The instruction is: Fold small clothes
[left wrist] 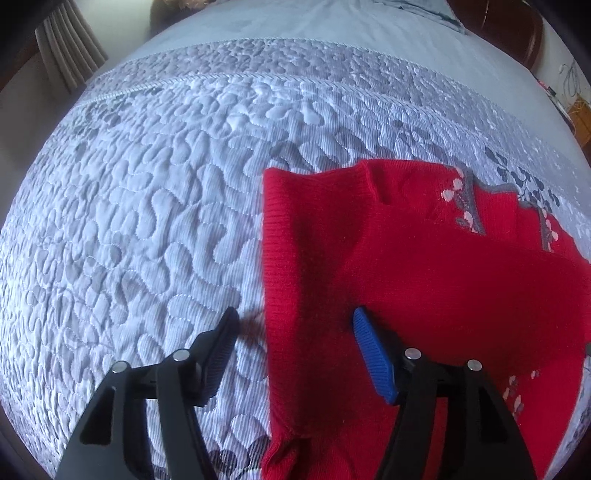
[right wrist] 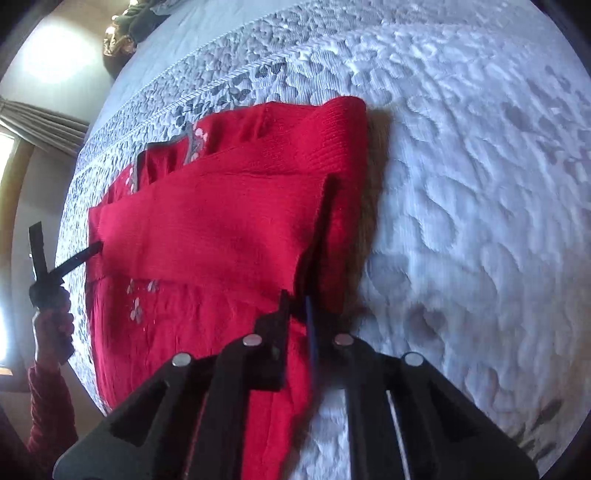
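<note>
A red knitted sweater [left wrist: 424,266] with small pink and grey flower patterns lies partly folded on the quilted bedspread [left wrist: 147,206]. My left gripper [left wrist: 295,325] is open; its black finger [left wrist: 225,339] is over the quilt and its blue pad [left wrist: 369,350] over the knit, so the sweater's left edge runs between them. In the right wrist view a flap of the sweater [right wrist: 221,229] is folded across the body. My right gripper [right wrist: 295,310] is nearly shut, with the flap's near corner pinched between its fingers. The left gripper [right wrist: 66,238] shows at the sweater's far side, held by a hand [right wrist: 51,317].
The grey-and-white quilt [right wrist: 480,221] spreads wide around the sweater, with a plain blue sheet [left wrist: 295,22] beyond it. A curtain [left wrist: 70,48] hangs past the bed's edge. Dark clothes [right wrist: 140,22] lie far off. A wooden piece of furniture [left wrist: 517,33] stands at the back.
</note>
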`<state>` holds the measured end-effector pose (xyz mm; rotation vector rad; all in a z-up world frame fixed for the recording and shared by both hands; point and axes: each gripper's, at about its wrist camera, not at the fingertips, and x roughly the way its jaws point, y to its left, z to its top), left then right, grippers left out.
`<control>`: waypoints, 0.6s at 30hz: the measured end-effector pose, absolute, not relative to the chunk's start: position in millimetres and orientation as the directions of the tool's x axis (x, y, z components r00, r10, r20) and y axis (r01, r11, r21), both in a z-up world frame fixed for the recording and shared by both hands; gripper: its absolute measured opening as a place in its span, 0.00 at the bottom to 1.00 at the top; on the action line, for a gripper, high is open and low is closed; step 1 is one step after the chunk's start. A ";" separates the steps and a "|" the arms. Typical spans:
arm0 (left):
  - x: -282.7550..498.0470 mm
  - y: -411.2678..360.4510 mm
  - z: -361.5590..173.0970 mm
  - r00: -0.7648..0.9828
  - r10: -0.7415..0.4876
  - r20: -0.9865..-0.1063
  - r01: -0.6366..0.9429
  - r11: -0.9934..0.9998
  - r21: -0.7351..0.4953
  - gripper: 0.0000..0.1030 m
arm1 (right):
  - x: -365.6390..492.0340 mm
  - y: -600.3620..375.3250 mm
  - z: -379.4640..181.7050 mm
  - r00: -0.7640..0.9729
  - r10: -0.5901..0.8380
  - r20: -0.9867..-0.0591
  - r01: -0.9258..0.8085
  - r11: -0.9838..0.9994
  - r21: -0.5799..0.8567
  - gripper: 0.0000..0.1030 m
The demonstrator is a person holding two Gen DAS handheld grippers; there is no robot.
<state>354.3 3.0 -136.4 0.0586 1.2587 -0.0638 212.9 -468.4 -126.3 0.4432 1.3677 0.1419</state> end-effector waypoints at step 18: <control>274.1 8.2 -144.6 0.254 -0.054 -0.966 0.122 0.992 -0.023 0.42 | 157.7 -472.2 -140.3 0.170 0.426 -0.889 0.246 0.855 0.456 0.03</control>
